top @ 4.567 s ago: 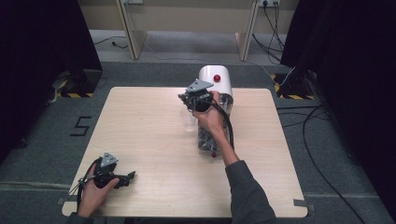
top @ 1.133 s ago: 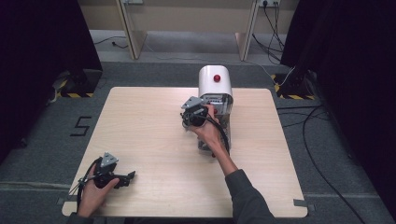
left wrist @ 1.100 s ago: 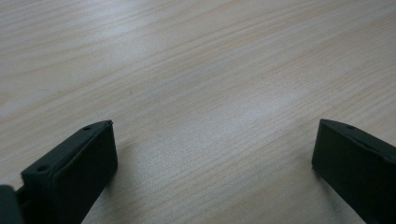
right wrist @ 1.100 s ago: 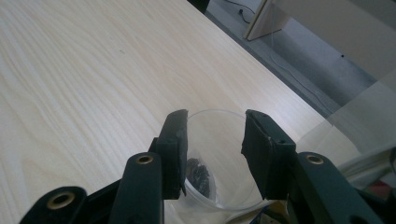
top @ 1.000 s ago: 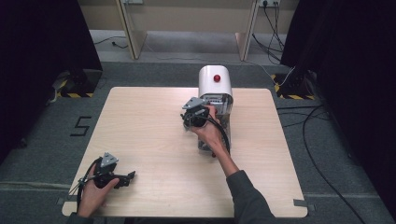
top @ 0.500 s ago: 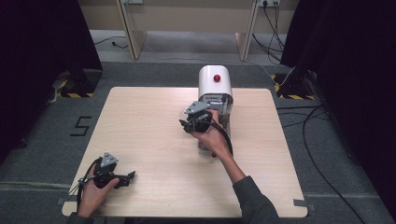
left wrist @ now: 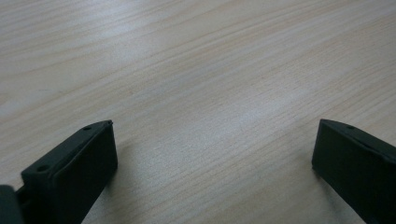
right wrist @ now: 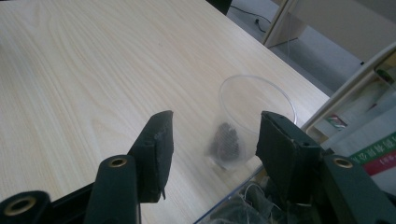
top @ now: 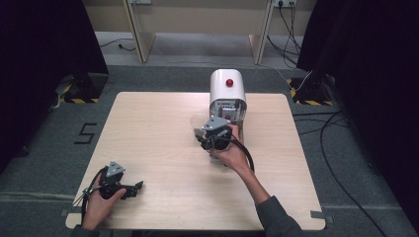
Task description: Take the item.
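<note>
two grippers on a pale wood table, clear cup between the right jaws

light wood-grain table (top: 148, 128), rectangular, smooth, on grey carpet (top: 49, 148). a painted "5" (top: 85, 133) on the floor at the table's left. black curtains on both sides, wooden partitions at the back, cables on the floor at right.

left gripper (top: 129, 188) low at the near left corner, held in the left hand (top: 99, 205), jaws wide apart, nothing between them. in the left gripper view the black blocky jaws sit just over bare wood.

right gripper (top: 203, 132) mid-table, held in the right hand (top: 232, 154), just in front of a white round-topped machine (top: 227, 91) with a red button on top. in the right gripper view the jaws stand open on either side of a clear plastic cup (right wrist: 254, 119), which sits upright between them; contact cannot be told. something small and dark lies in the cup's bottom. the cup is beside the machine's base.
</note>
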A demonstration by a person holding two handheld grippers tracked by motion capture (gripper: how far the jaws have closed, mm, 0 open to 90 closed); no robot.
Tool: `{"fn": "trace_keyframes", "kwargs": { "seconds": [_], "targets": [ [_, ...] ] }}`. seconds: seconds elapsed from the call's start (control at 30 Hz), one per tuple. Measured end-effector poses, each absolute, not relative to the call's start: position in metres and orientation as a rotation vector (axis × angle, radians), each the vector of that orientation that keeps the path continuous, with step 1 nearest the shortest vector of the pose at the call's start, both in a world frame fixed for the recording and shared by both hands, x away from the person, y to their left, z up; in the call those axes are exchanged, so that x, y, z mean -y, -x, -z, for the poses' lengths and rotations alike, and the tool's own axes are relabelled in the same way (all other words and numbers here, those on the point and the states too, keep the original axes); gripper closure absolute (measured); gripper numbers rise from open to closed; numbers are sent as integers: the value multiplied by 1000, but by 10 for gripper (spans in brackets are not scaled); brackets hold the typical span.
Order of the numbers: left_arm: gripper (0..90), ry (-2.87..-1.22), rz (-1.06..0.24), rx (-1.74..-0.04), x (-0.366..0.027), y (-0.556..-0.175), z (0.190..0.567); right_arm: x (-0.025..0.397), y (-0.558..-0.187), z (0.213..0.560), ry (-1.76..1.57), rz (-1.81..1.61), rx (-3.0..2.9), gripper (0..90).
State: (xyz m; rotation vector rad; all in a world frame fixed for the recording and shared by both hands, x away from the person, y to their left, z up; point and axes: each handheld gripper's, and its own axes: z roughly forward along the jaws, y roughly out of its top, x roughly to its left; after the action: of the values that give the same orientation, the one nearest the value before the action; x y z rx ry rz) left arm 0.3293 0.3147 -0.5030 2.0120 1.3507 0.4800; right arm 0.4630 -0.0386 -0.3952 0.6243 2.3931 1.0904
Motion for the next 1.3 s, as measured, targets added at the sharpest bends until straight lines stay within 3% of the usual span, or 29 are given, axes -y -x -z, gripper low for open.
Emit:
{"fn": "trace_keyframes", "kwargs": {
  "seconds": [1.3],
  "targets": [
    [0,-2012,-480,-1351,-315,-329,503,103,-433,409,-708,-1163,-2325,373]
  ]
}}
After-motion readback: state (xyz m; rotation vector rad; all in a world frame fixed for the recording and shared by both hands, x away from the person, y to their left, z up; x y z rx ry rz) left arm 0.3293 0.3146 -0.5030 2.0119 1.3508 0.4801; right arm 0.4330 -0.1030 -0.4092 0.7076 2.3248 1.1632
